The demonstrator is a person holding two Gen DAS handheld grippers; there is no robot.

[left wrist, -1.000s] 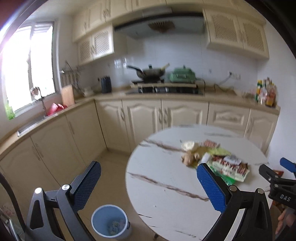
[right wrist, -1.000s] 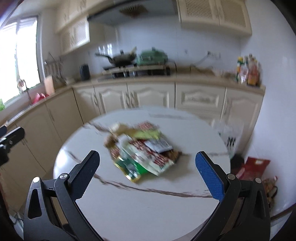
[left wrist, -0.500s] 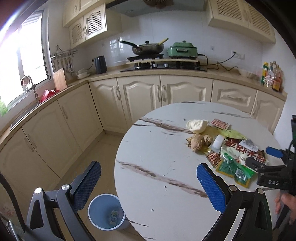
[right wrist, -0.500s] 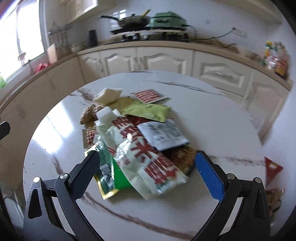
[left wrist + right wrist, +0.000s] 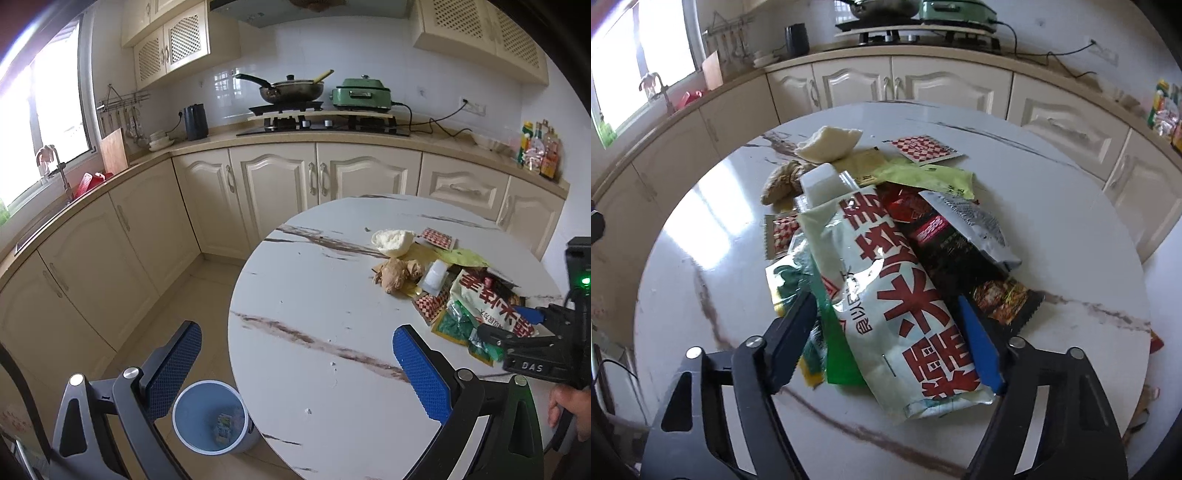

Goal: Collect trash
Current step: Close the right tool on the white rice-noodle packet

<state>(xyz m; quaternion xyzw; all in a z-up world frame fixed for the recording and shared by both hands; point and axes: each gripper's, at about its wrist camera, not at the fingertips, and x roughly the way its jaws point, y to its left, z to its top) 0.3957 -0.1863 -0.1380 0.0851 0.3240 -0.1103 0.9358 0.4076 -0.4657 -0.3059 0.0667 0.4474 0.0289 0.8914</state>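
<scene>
Where "DAS" shows: right gripper (image 5: 517,325).

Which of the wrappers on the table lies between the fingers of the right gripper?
The big white bag with red characters. The right gripper straddles it, while the grey sachet and the lime-green packet lie farther away.

Heap of crumpled plastic food wrappers (image 5: 886,236) lies on the round table. Topmost: large white pouch with red characters (image 5: 897,295), flat. Blue round plastic bin (image 5: 210,415) stands upright at 7 o'clock, one scrap inside.
</scene>
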